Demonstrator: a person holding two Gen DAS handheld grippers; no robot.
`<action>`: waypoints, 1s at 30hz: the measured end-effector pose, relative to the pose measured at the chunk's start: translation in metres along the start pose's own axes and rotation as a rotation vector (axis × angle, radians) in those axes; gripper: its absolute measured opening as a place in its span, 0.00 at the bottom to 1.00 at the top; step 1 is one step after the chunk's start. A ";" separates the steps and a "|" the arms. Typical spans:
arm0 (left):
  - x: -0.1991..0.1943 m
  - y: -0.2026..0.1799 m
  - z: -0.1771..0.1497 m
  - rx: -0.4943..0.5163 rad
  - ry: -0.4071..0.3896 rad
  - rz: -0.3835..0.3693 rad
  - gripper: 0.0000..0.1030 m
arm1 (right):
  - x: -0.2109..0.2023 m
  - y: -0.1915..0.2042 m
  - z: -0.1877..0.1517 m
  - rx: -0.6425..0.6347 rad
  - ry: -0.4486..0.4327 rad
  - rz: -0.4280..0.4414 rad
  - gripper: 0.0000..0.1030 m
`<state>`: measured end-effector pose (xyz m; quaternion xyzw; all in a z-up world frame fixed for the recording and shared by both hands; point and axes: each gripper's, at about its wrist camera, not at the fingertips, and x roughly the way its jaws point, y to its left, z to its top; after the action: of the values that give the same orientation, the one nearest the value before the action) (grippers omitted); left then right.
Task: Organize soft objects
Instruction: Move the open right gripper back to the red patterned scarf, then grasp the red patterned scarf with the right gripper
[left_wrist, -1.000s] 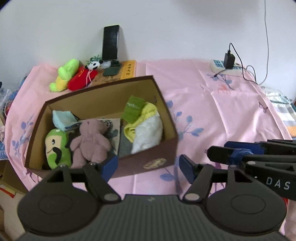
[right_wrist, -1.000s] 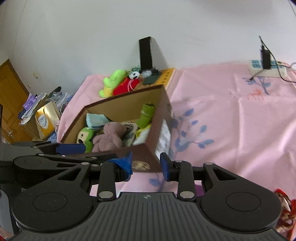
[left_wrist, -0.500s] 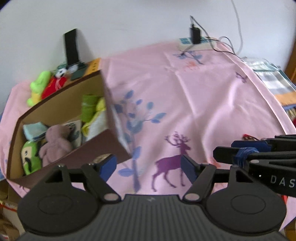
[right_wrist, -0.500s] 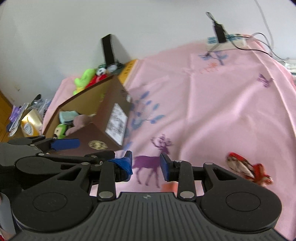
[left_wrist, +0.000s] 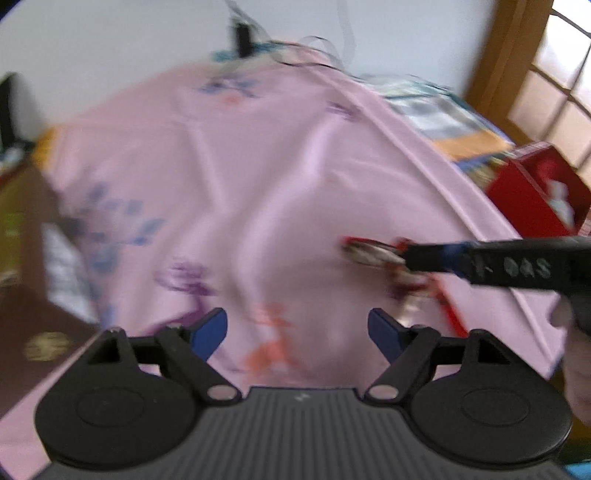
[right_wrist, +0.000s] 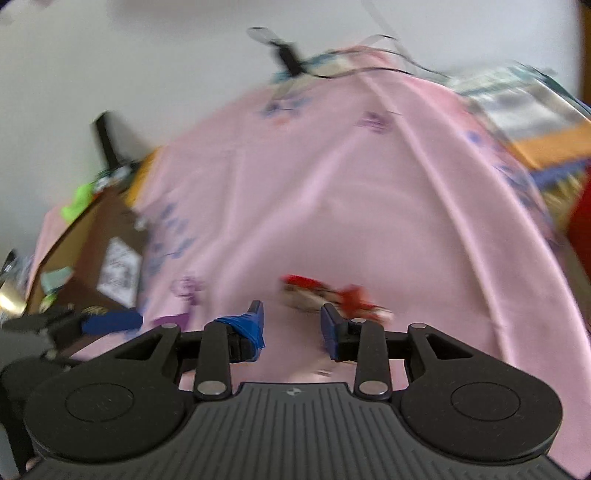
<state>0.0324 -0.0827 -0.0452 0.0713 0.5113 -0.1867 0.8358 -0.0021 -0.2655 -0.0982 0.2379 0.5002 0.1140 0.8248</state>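
A small red and white soft toy (right_wrist: 325, 297) lies on the pink cloth (right_wrist: 351, 192); it also shows in the left wrist view (left_wrist: 373, 253). My right gripper (right_wrist: 291, 325) is open and empty, hovering just in front of the toy. My left gripper (left_wrist: 297, 330) is open and empty over bare cloth, left of the toy. The brown cardboard box (right_wrist: 107, 258) with soft toys stands at the left; in the left wrist view only its corner (left_wrist: 26, 229) shows. Both views are blurred by motion.
A power strip with cables (right_wrist: 295, 66) lies at the far edge by the wall. A red box (left_wrist: 535, 195) and folded fabrics (left_wrist: 436, 114) sit at the right past the cloth's edge. A green plush (right_wrist: 77, 201) lies behind the box.
Both grippers have swung right, away from the box. The red and white toy has come from the right edge to just ahead of my right gripper.
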 end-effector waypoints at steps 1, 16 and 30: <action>0.004 -0.005 -0.001 0.008 0.005 -0.031 0.79 | -0.001 -0.007 0.000 0.015 0.002 -0.015 0.17; 0.068 -0.038 0.012 -0.066 0.003 -0.338 0.75 | 0.024 -0.048 -0.005 0.221 0.055 0.037 0.20; 0.051 -0.025 0.007 -0.069 -0.076 -0.423 0.32 | 0.030 -0.039 0.004 0.274 0.114 0.203 0.13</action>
<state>0.0494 -0.1196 -0.0847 -0.0731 0.4890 -0.3429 0.7987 0.0138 -0.2871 -0.1394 0.3903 0.5303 0.1407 0.7394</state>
